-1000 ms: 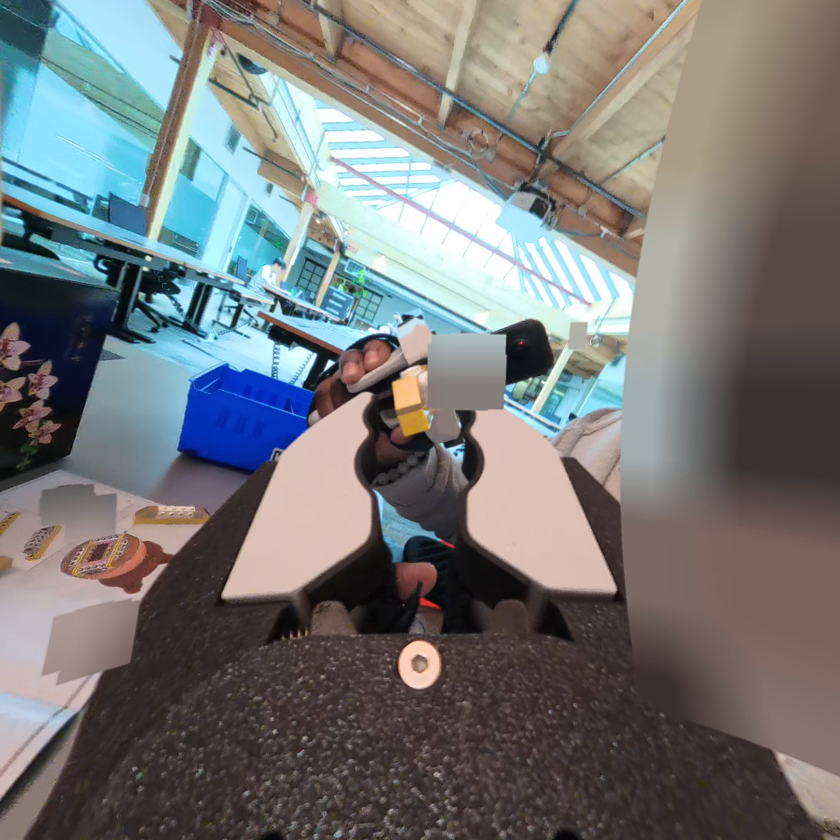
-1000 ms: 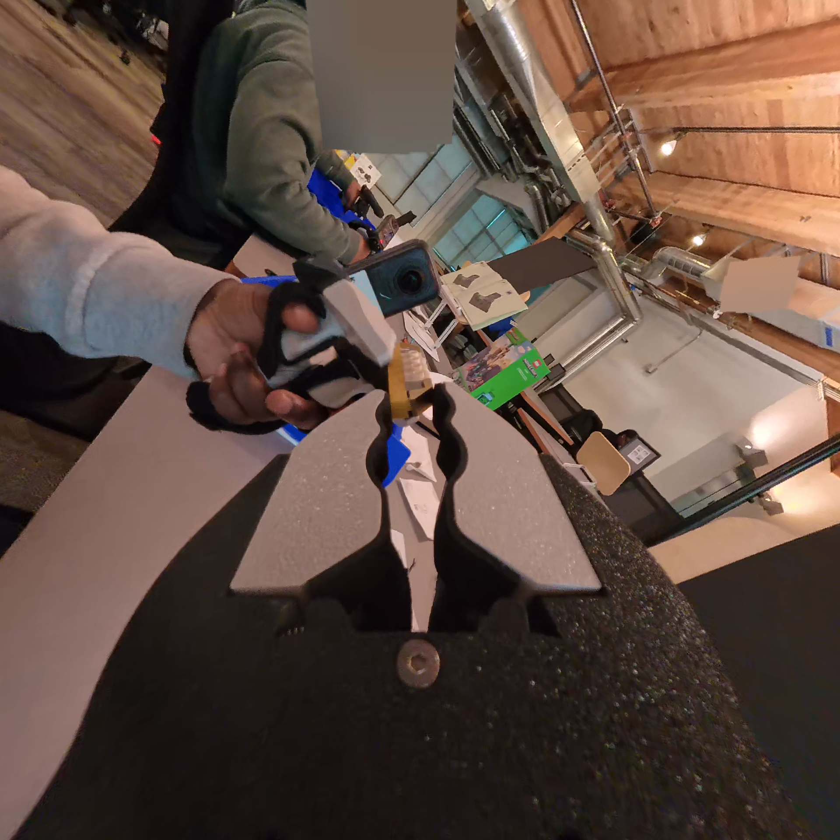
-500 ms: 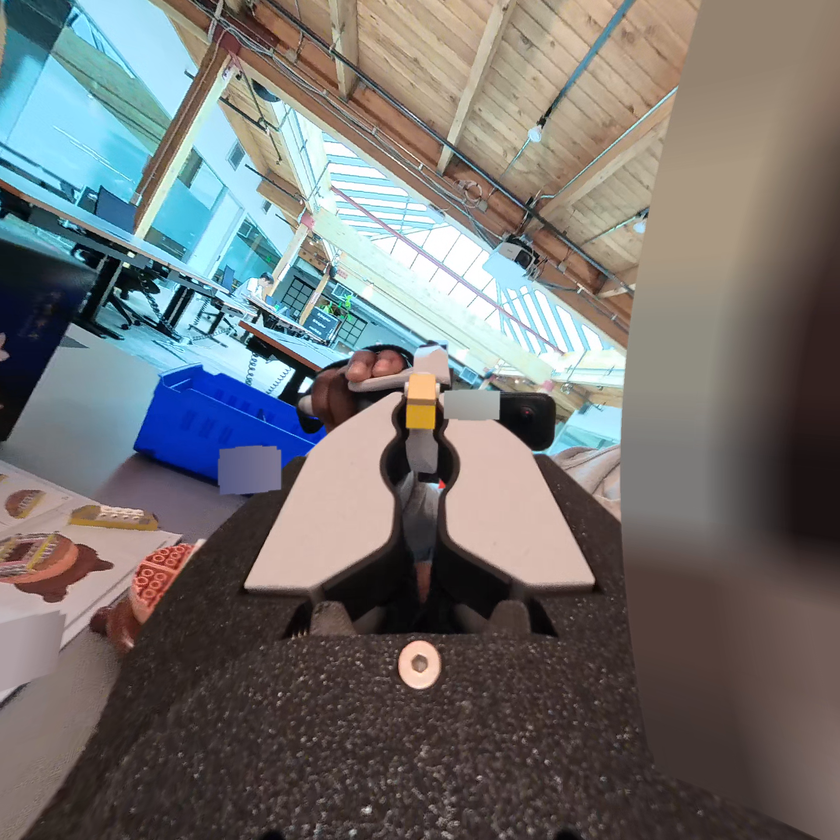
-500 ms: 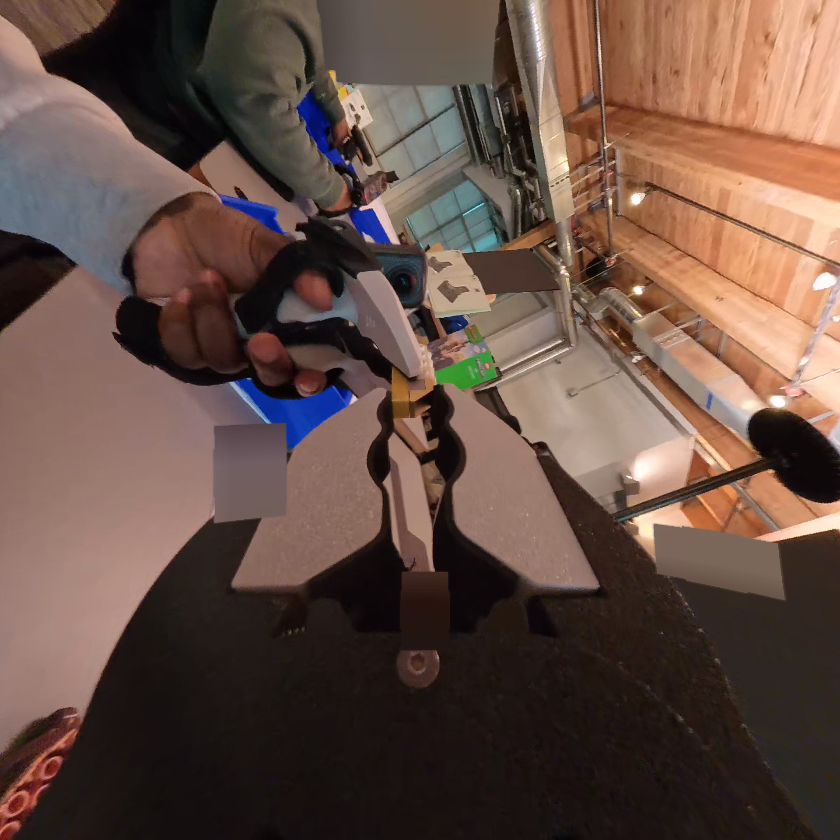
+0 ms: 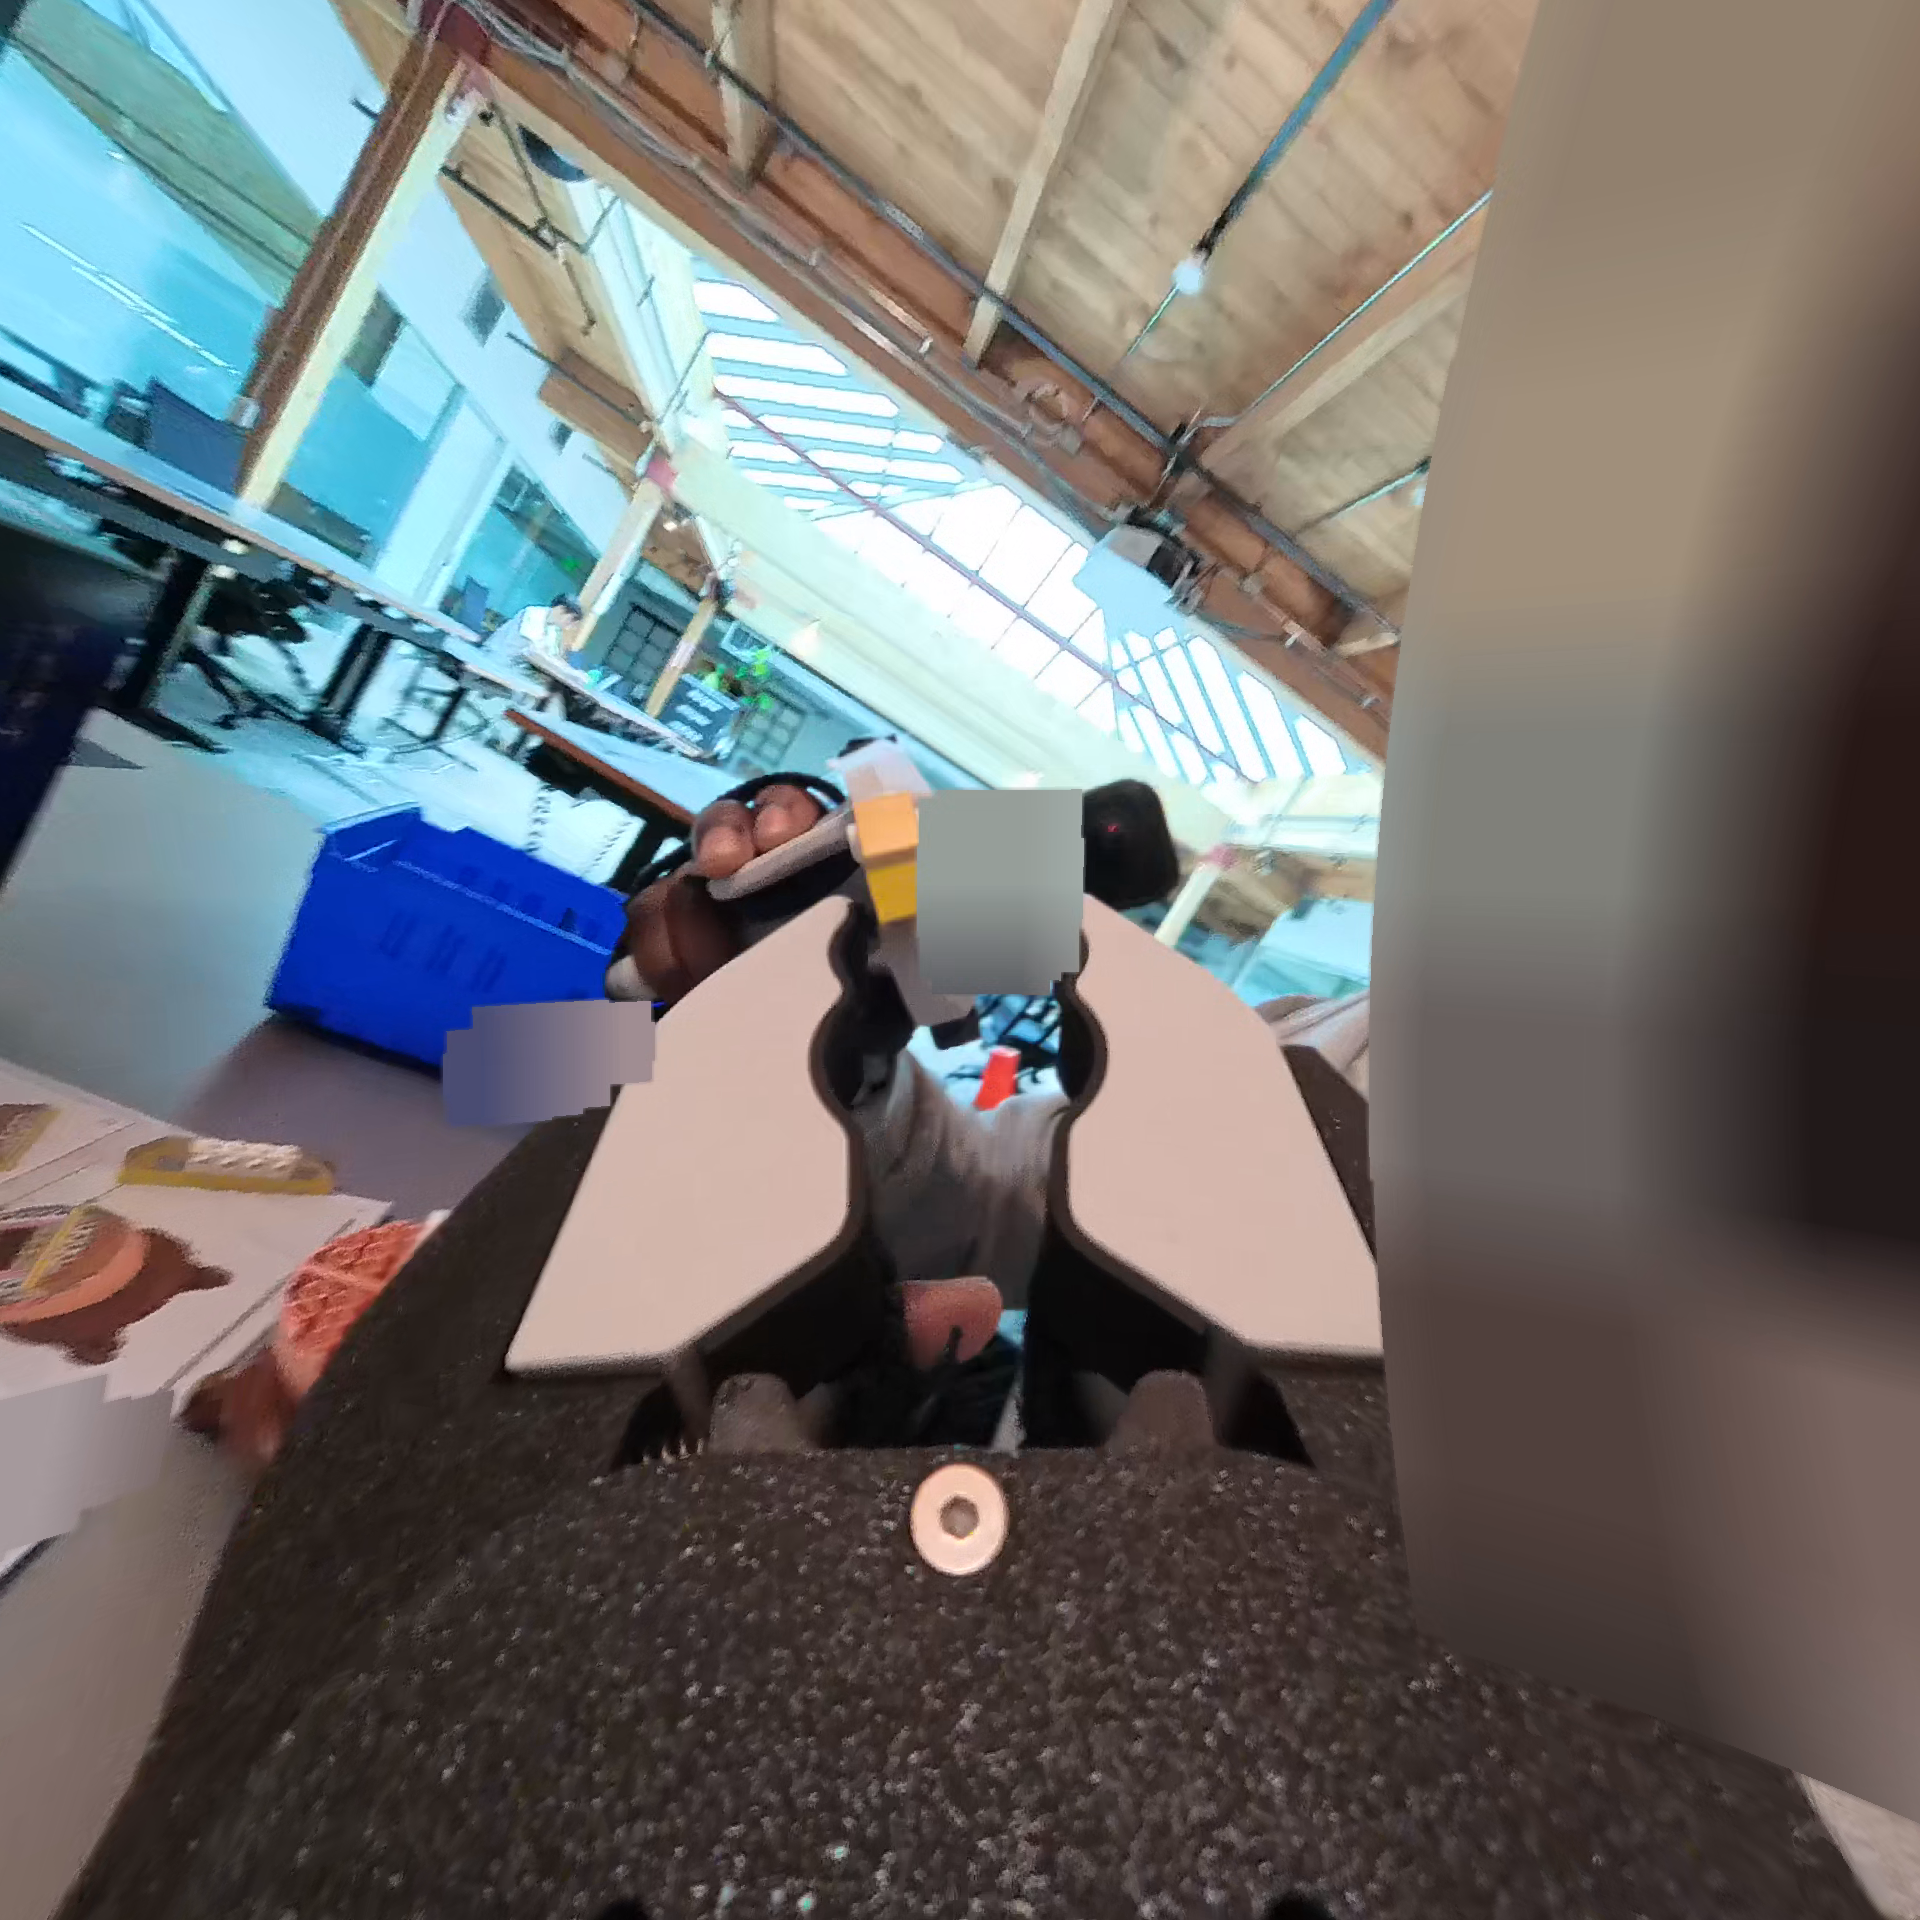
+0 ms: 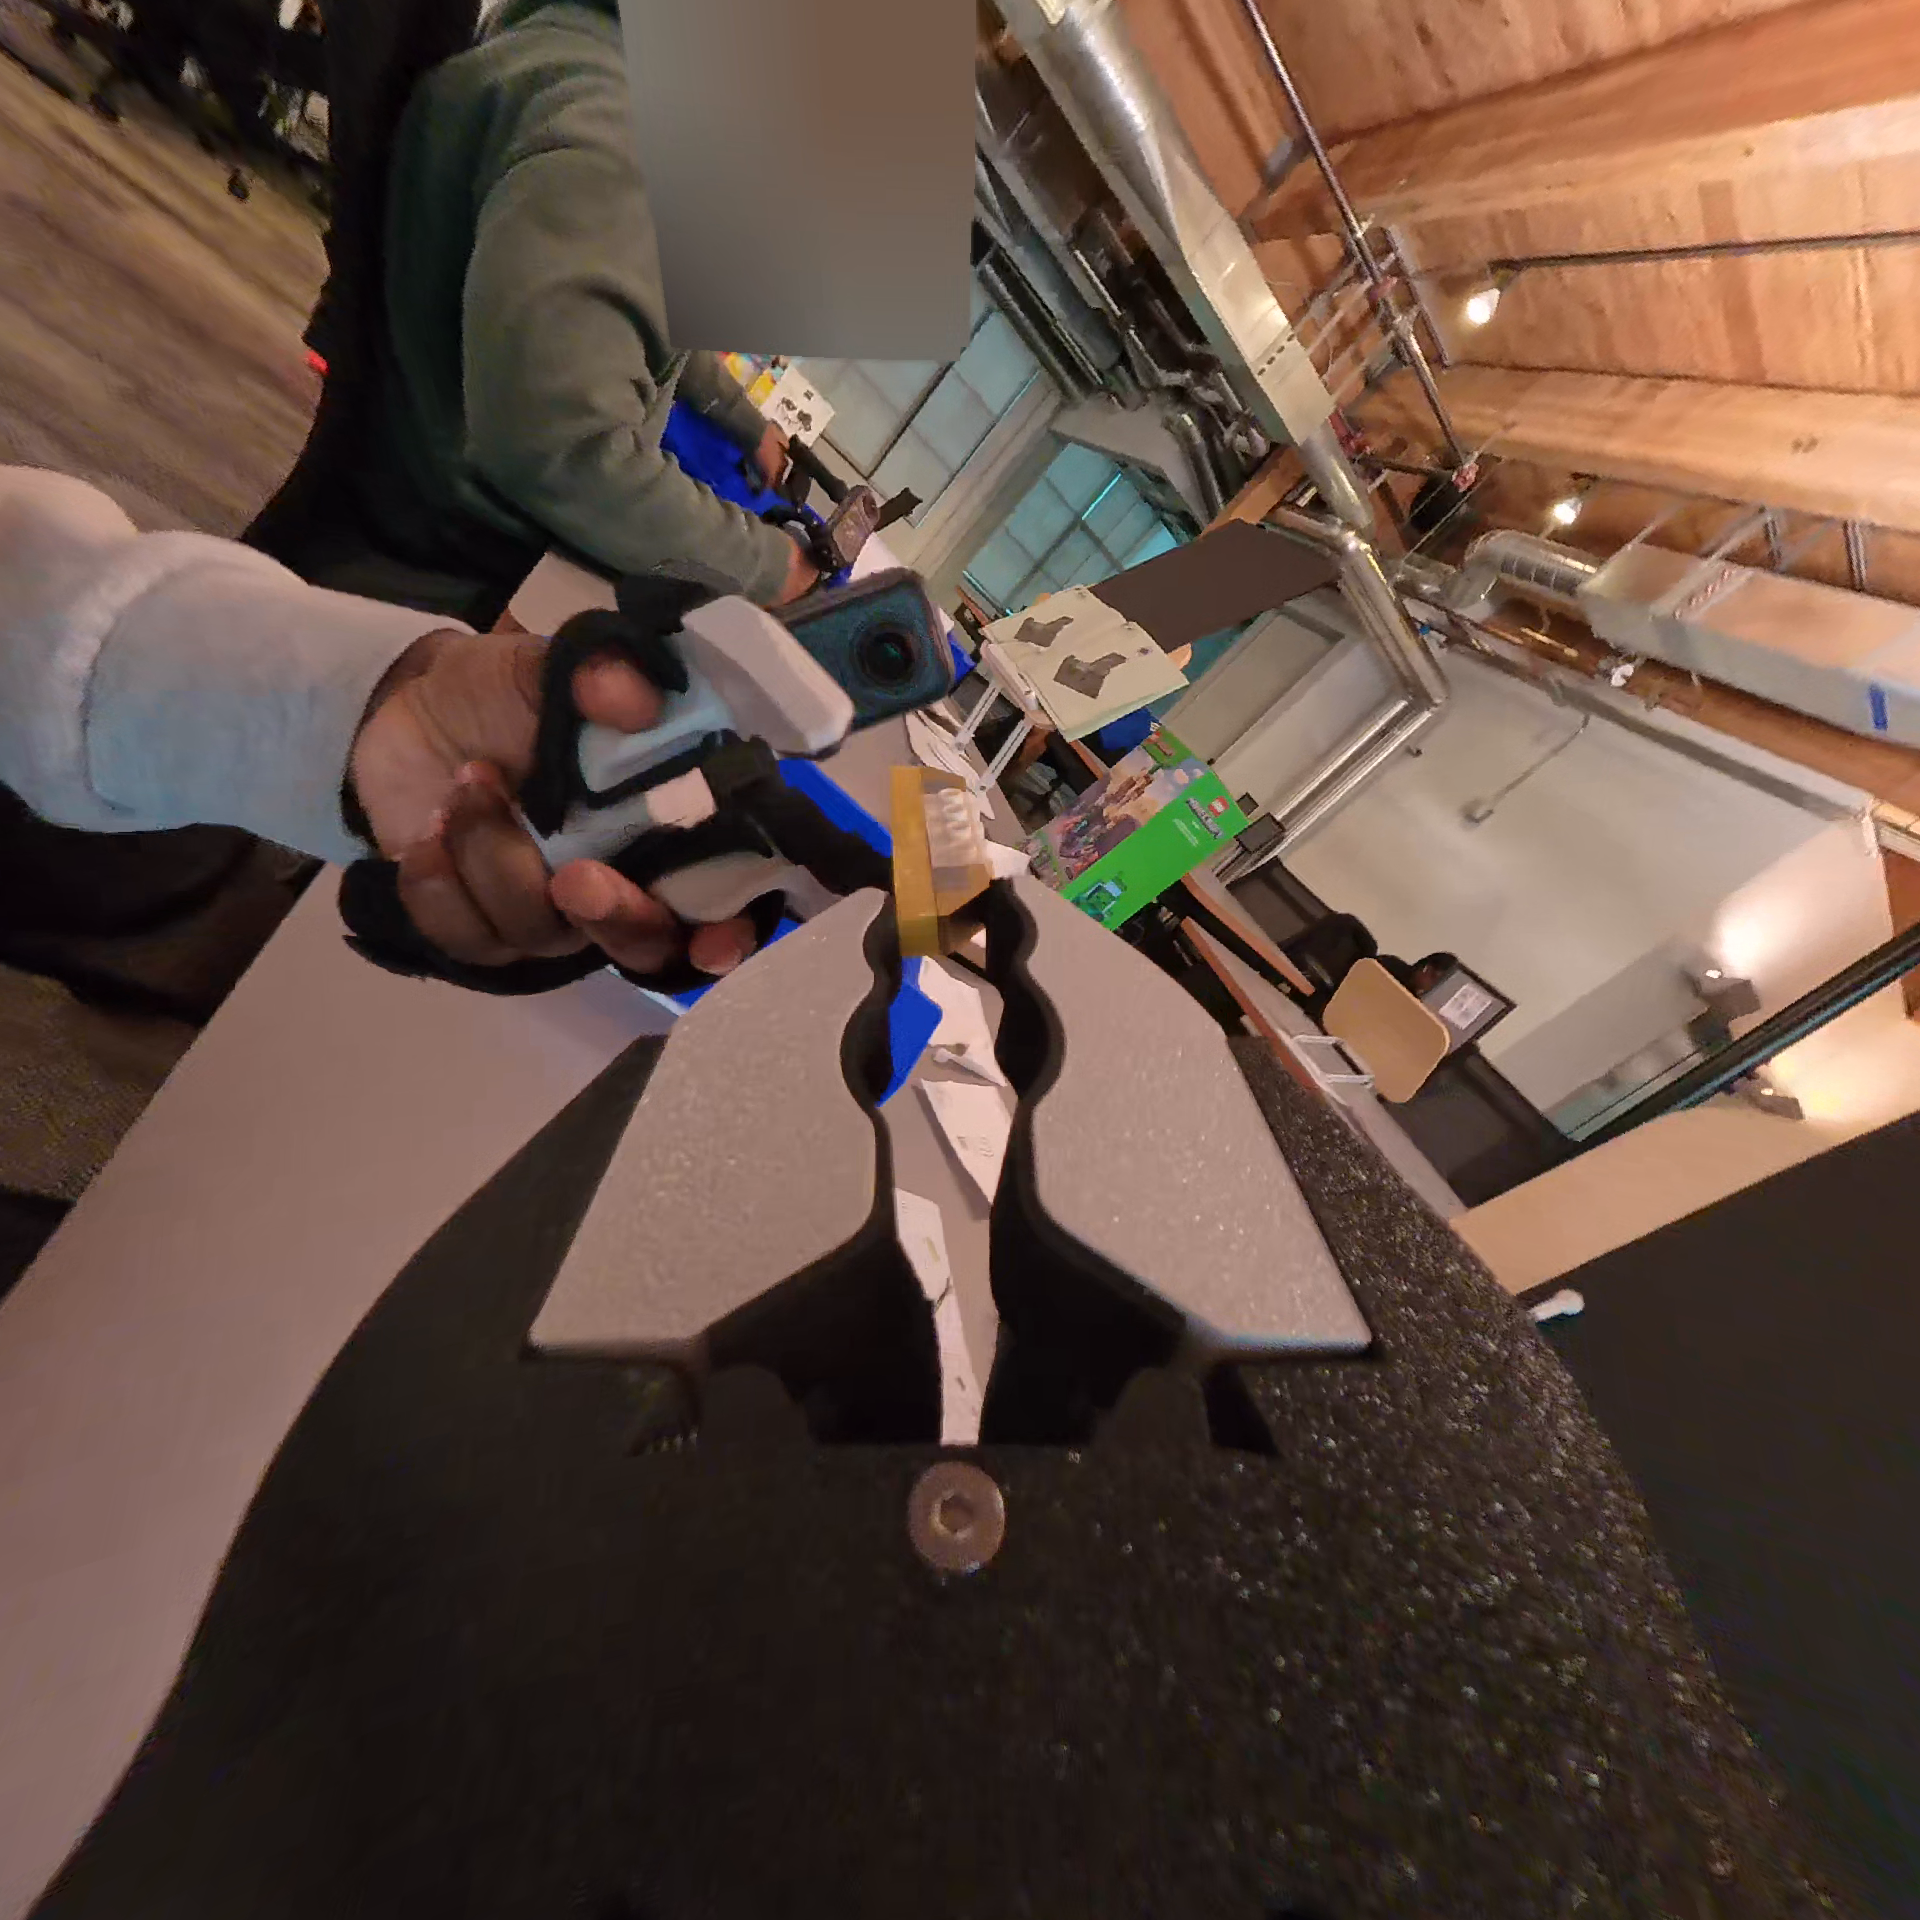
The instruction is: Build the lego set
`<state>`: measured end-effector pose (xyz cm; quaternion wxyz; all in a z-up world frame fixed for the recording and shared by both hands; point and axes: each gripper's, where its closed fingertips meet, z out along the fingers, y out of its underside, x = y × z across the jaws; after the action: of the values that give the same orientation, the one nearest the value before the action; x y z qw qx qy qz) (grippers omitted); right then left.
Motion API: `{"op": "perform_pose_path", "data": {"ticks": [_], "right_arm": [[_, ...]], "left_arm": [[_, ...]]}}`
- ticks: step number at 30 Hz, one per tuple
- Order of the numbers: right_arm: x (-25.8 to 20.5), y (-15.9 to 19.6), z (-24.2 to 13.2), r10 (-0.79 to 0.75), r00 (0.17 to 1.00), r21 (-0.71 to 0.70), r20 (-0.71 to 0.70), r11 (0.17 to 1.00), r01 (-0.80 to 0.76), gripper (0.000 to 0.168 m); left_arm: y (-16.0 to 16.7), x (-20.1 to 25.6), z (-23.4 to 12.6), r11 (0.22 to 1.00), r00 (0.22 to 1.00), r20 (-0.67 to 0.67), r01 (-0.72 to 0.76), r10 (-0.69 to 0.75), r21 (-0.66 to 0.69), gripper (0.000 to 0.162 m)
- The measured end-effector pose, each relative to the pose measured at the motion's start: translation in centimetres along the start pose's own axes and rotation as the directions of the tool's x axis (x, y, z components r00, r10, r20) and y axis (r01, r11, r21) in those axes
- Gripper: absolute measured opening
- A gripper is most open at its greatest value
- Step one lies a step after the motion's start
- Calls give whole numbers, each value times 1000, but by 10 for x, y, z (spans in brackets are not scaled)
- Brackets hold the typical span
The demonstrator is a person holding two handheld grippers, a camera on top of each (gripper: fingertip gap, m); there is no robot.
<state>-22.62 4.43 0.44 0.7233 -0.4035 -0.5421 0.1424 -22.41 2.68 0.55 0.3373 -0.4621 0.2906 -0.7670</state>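
1. Broadly, a grey table [image 5: 156, 914] spreads below and to the left of the left claw [image 5: 961, 935], and a blue bin [image 5: 436, 935] sits on it well off to the claw's left.
2. Printed instruction pages [image 5: 125, 1247] lie nearer, low on the left claw's left side, with a round orange-brown lego piece [image 5: 332, 1299] resting at their edge, just beside the claw's black body.
3. Left claw: its fingers stand moderately apart with nothing between them (a grey patch covers part of the gap beyond the tips).
4. Right claw [image 6: 940, 914]: fingers narrow, pinching the lower end of a yellow lego piece [image 6: 925, 862] at their tips; pale studs [image 6: 956, 821] stick out on its right face.
5. Seen from the right claw, the left claw [image 6: 831, 862] is held in a hand [image 6: 468, 810] up and to the left, its lower black finger just beside the yellow lego piece; I cannot tell whether they touch.
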Motion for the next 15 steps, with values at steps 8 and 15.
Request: {"op": "perform_pose_path", "data": {"ticks": [8,15], "right_arm": [[-10,4,-2,-3,1000,-43,2,999,3,15],[-9,3,-3,135,991,-16,9,991,-134,16]], "left_arm": [[-13,-14,-22,993,981,159,-115,107,37,14],[-5,-12,-15,994,986,129,-111,108,11,32]]}}
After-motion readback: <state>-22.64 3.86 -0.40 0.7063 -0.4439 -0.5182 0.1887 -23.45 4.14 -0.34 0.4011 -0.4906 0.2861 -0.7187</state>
